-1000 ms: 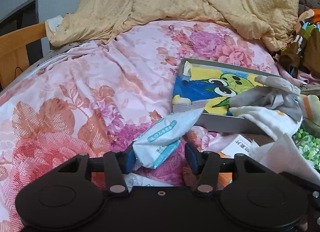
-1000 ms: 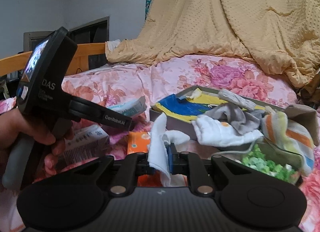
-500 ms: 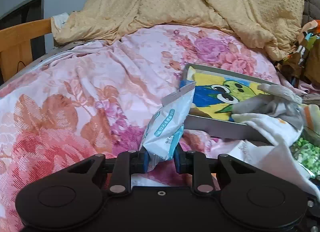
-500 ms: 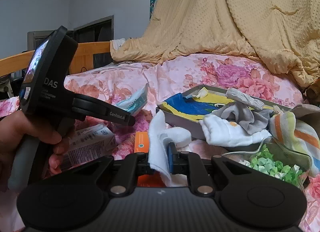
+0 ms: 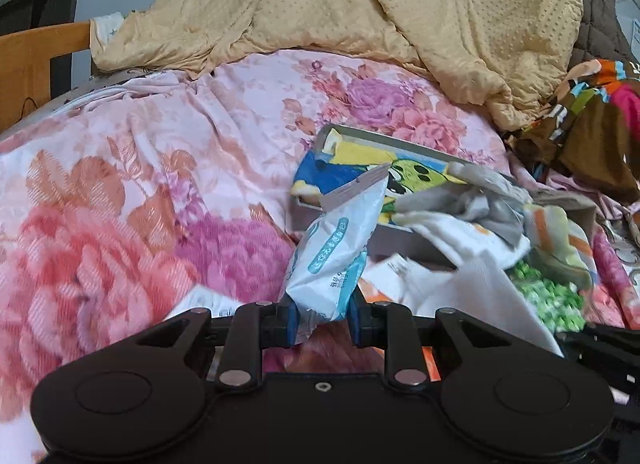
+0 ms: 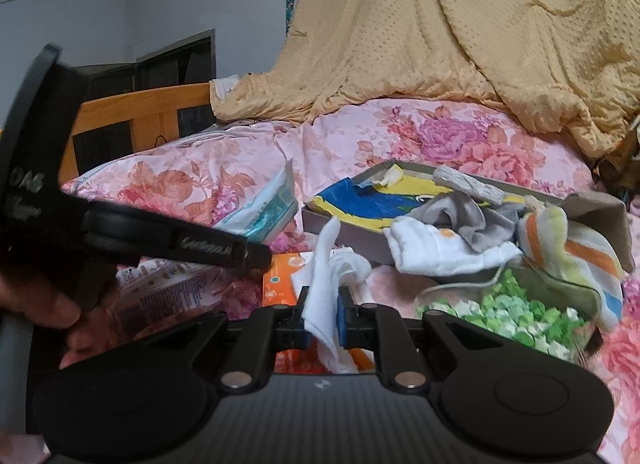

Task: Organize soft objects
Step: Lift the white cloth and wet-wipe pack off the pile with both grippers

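My left gripper [image 5: 320,318] is shut on a white and teal tissue pack [image 5: 338,248], held above the floral bedspread just left of the grey tray [image 5: 404,242]. The pack also shows in the right wrist view [image 6: 266,213], past the left gripper's body [image 6: 176,240]. My right gripper [image 6: 322,322] is shut on a white cloth [image 6: 326,284], held in front of the grey tray [image 6: 344,238]. The tray holds a blue and yellow cartoon cloth [image 6: 360,203], a grey cloth [image 6: 464,215] and a white cloth [image 6: 440,252] that hangs over its near wall.
A striped orange and green towel [image 6: 568,248] lies over a clear container of green bits [image 6: 516,312] at the right. An orange pack [image 6: 280,276] and a printed box [image 6: 168,288] lie on the bed. A tan quilt [image 5: 360,15] is heaped behind. A wooden bed frame [image 6: 140,119] stands at the left.
My left gripper closed on the tissue pack and lifted it off the bed, carrying it right toward the tray. My right gripper kept its hold on the white cloth and shifted little.
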Tool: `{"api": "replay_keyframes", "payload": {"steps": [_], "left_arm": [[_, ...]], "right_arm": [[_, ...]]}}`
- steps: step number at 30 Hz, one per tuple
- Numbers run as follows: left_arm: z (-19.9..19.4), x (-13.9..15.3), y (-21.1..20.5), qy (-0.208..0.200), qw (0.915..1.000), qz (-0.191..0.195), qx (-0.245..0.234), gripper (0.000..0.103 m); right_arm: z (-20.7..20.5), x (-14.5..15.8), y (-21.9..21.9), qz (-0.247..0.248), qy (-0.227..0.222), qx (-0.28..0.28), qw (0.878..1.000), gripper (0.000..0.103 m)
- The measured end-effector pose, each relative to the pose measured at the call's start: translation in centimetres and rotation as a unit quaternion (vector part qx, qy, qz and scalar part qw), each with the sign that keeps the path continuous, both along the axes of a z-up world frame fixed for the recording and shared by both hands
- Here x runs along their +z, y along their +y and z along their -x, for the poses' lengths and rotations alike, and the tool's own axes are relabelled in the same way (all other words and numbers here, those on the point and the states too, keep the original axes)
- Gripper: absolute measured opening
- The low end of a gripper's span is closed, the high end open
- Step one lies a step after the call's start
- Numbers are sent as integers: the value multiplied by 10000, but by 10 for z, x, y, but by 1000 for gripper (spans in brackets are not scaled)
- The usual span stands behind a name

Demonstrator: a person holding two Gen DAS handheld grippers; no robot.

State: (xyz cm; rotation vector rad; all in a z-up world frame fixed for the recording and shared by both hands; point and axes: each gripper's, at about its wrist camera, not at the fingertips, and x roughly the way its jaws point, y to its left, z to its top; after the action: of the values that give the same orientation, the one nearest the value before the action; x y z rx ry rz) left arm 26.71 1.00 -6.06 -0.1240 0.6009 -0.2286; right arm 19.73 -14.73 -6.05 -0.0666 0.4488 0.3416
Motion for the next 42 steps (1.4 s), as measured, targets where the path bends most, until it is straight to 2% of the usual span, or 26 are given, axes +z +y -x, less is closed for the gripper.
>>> {"api": "replay_keyframes", "payload": {"steps": [8, 13, 16, 24, 29, 38, 42], "left_arm": [[28, 9, -7, 37, 9998, 29, -205, 25], [44, 12, -10, 306, 9993, -20, -191, 25], [51, 13, -5, 484, 9986, 141, -143, 25], [69, 15, -4, 705, 9971, 215, -209, 25], [70, 13, -8, 721, 9970, 125, -257, 26], [62, 9, -1, 733, 9969, 254, -147, 28], [59, 8, -2, 699, 9973, 212, -94, 34]], "right_arm": [[10, 7, -8, -241, 171, -41, 9996, 13], [17, 10, -13, -255, 389, -108, 9989, 13], [19, 10, -14, -228, 470, -129, 9986, 13], [29, 14, -17, -179, 508, -145, 9984, 13], [29, 13, -15, -122, 501, -166, 9985, 14], [24, 8, -16, -125, 568, -247, 9980, 19], [23, 5, -13, -82, 580, -220, 9980, 21]]}}
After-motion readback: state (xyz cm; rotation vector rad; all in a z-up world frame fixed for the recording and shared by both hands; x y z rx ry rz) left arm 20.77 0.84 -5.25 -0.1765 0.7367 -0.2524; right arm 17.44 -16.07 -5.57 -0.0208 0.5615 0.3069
